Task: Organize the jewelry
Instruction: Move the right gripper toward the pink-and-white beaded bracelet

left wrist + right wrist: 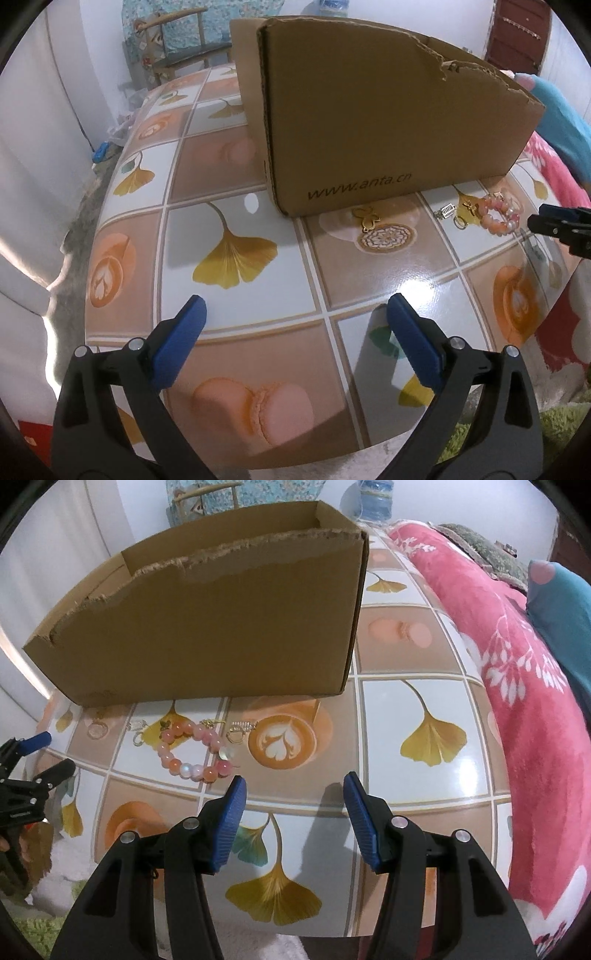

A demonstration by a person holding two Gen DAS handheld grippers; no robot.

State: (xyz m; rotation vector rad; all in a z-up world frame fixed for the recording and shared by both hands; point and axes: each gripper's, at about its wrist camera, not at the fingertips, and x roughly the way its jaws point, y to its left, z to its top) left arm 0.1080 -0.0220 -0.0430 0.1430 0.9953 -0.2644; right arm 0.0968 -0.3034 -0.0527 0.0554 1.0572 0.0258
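A pink bead bracelet [192,751] [500,216] lies on the patterned table in front of a torn cardboard box [207,627] [384,114]. Small gold and silver pieces lie around it: a gold charm [367,218], a silver clasp [447,212], a ring [459,222], an earring [240,729]. My right gripper [293,786] is open just right of the bracelet, nothing between its fingers. My left gripper [295,306] is open over bare table, well left of the jewelry. The right gripper also shows at the right edge of the left wrist view [550,225].
The table [406,716] has a tile print of ginkgo leaves and coffee cups. A pink floral blanket [517,686] runs along its right side with a teal sleeve [561,602] above. A chair [177,40] stands behind the table. A green rug [561,428] lies below.
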